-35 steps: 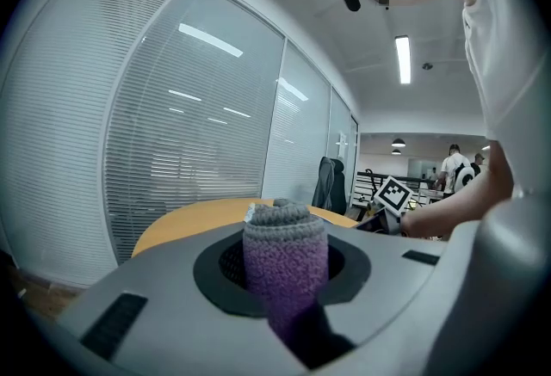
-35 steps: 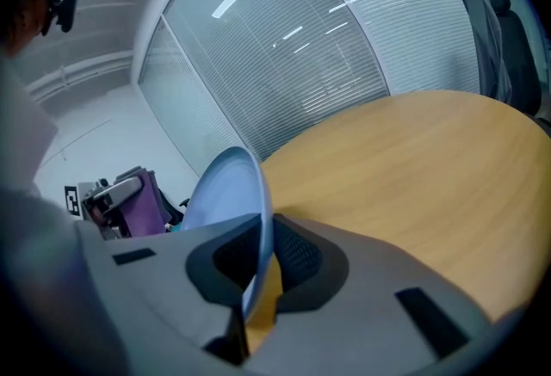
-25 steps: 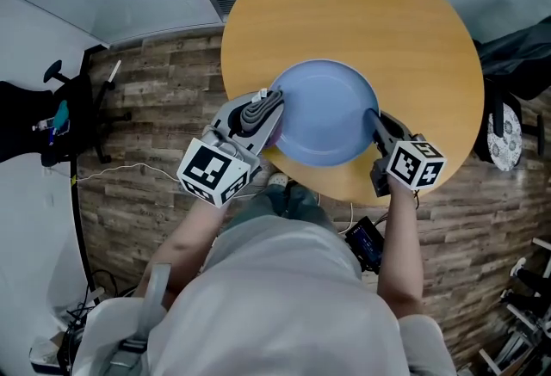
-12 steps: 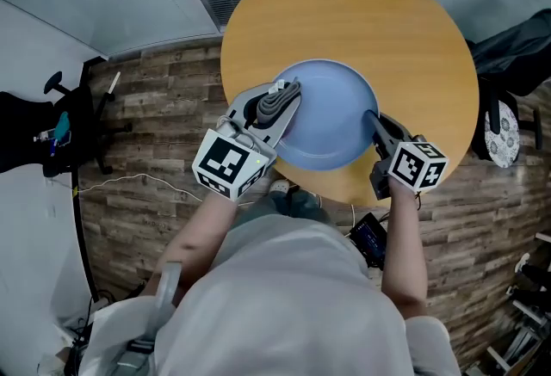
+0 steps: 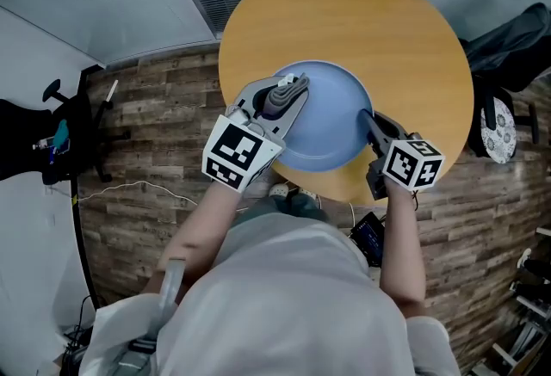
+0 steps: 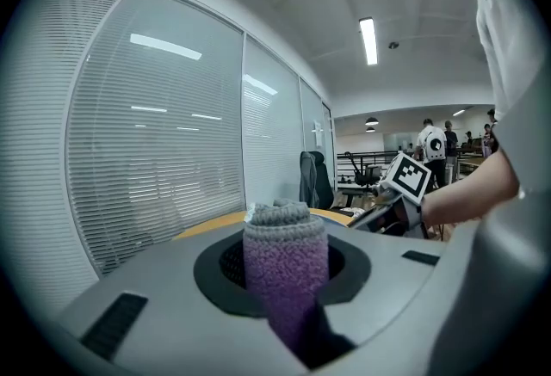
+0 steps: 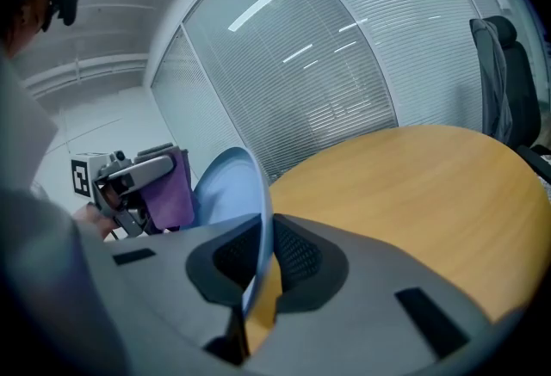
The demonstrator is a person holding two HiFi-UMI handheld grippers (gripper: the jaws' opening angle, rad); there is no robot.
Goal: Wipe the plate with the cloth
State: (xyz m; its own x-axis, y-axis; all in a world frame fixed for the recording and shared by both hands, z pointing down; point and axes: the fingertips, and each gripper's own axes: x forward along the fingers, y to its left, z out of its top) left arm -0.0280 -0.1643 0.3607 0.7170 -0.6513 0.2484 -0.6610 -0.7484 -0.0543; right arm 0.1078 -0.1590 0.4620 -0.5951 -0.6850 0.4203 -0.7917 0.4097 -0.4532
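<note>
Table: round, wooden top. It lies beneath and beyond both pairs of jaws.

Plate: blue, over the near part of the table. Its near-right rim sits between the right jaws. In the right gripper view it stands edge-on and tilted, running up and away from the jaw mouth.

Left gripper: jaws clamped on the cloth. The tips reach over the plate's left rim.

Right gripper: jaws nearly together, pinched on the plate's thin rim, one jaw on each face.

Cloth: folded, purple with a grey top. It is held upright between the left jaws, and its folded end stands out past their tips. In the right gripper view it hangs just beside the plate's inner face, on the side away from the right jaws. Whether it touches the plate cannot be told.
</note>
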